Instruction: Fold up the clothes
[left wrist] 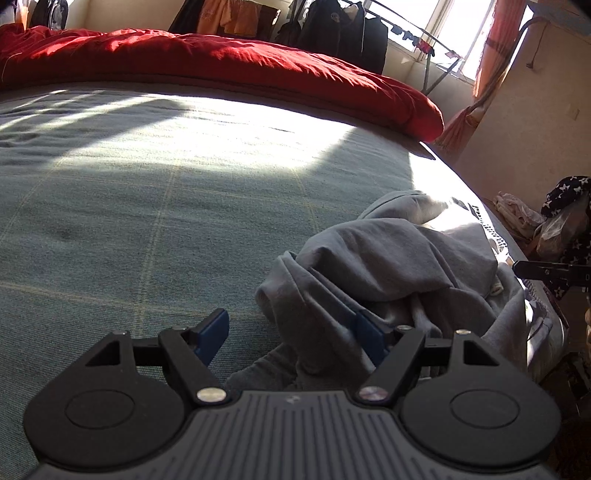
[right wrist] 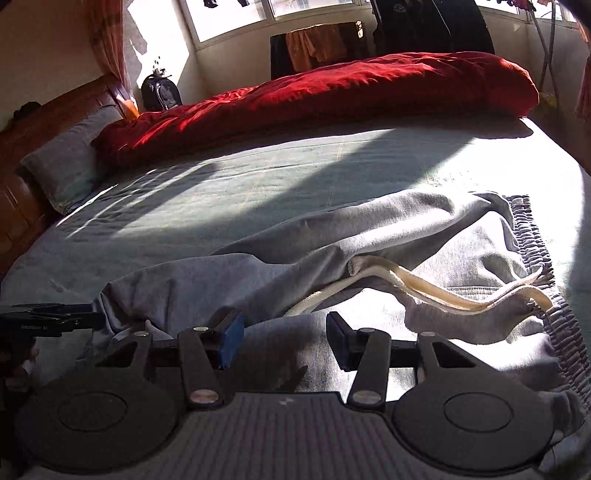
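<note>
— Blue pads on my left gripper [left wrist: 291,338] stand wide apart, nothing between them; the right-hand pad is pressed against a fold of the grey sweatpants [left wrist: 399,266], the other is clear over the bedsheet [left wrist: 147,206].

— And your right one?

— My right gripper [right wrist: 286,341] is parted too, moderately wide, gripping nothing. It hovers low over the same grey sweatpants [right wrist: 332,236], which lie rumpled on the near part of the bed. Their gathered waistband [right wrist: 532,240] is off to my right, and a cream drawstring [right wrist: 424,284] snakes across the cloth just ahead of the pads.

— What is under it all?

— A grey-green sheet with faint yellow check lines, half in hard sunlight, half in shadow. Across the far side lies a red duvet [right wrist: 351,85]. From the right wrist I see a grey pillow [right wrist: 62,166] against a wooden headboard [right wrist: 33,133] on the left.

— And the room?

— Bright windows [right wrist: 266,14] behind the bed, dark jackets [left wrist: 343,33] and orange garments [left wrist: 229,18] hanging before them, a metal drying rack [left wrist: 436,48], and an orange-red curtain [left wrist: 495,48] by the wall.
</note>
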`<move>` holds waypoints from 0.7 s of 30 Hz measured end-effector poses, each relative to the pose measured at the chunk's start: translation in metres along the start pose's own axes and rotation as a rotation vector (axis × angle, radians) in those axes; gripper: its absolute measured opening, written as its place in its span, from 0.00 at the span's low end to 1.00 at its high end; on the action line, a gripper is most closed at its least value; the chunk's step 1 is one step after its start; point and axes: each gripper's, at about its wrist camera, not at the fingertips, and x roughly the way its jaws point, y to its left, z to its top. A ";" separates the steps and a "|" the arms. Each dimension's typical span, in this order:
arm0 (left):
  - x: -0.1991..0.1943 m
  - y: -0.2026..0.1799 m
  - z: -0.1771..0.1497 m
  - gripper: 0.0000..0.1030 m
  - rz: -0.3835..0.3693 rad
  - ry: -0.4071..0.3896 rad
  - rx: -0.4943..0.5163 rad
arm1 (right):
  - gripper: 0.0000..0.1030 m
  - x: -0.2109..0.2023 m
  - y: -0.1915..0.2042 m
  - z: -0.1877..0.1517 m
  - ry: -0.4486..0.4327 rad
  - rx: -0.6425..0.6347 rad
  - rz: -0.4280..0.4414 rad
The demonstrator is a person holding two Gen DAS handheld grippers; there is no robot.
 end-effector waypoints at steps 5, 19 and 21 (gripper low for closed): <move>-0.002 -0.019 0.004 0.72 -0.094 -0.064 0.057 | 0.52 0.004 0.006 -0.006 0.008 0.012 0.018; 0.009 -0.019 -0.028 0.81 -0.073 -0.033 -0.009 | 0.53 -0.010 -0.001 -0.026 -0.006 0.052 0.054; 0.007 -0.021 -0.028 0.80 -0.047 -0.021 -0.008 | 0.53 -0.012 -0.004 -0.028 -0.010 0.061 0.060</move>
